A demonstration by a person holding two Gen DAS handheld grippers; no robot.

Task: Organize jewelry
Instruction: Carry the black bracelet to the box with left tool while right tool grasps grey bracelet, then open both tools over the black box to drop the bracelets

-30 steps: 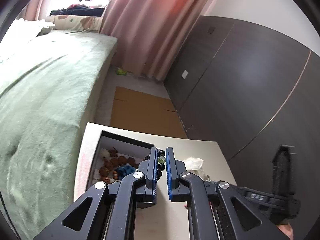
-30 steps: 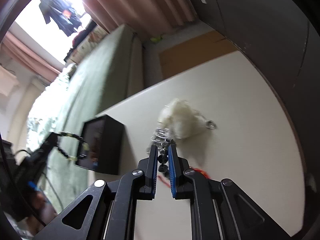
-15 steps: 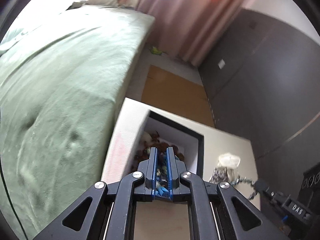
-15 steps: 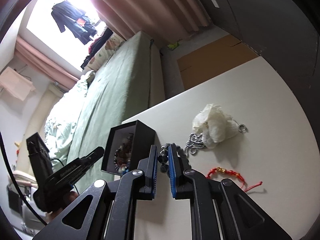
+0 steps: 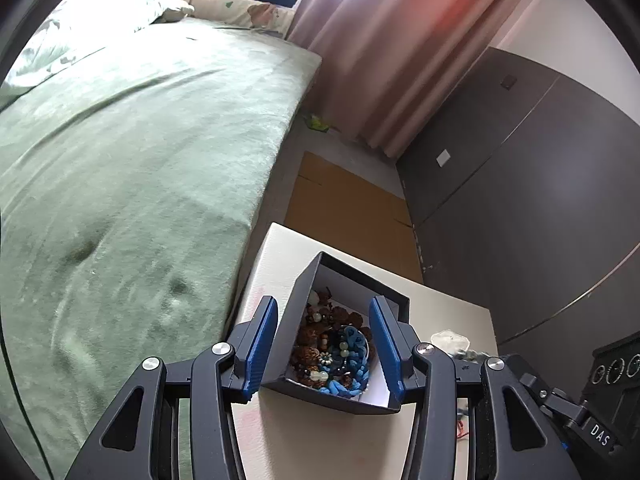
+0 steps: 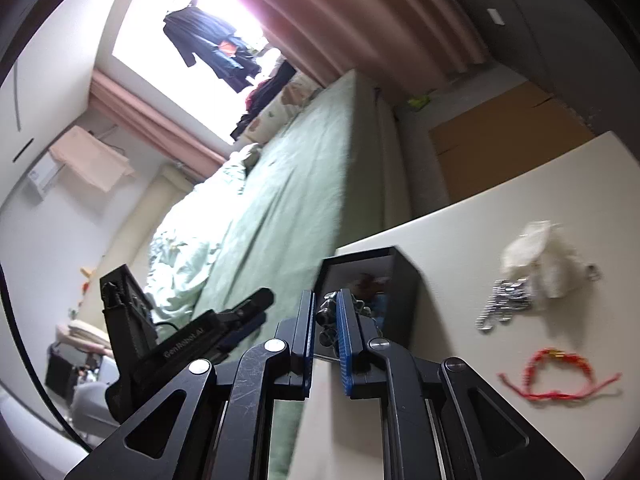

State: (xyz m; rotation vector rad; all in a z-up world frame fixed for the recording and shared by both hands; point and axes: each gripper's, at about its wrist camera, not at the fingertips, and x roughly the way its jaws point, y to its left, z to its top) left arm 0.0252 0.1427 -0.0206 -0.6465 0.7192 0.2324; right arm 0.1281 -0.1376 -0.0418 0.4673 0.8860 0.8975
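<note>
My left claw point(image 5: 324, 354) is spread wide over the box point(image 5: 340, 360) at the worktop's point(image 5: 320, 440) bed-side edge, bracelet dropped in; right claw point(image 6: 323, 328) pinches a dark bead chain point(image 6: 326, 314), ready to drop too.

The left wrist camera is looking down from close above the open black jewelry box point(image 5: 298, 312) standing at the white table's point(image 5: 320, 436) corner nearest the green-blanketed bed point(image 5: 140, 152), facing toward the pink curtains point(image 5: 384, 48) and the dark grey wardrobe point(image 5: 532, 184). The right wrist camera is looking low across the same table point(image 6: 500, 216), tilted sideways, facing the bed point(image 6: 288, 200) and bright window point(image 6: 168, 28), close to the box point(image 6: 404, 280). Both views are sharing the box, the table and the bed.
</note>
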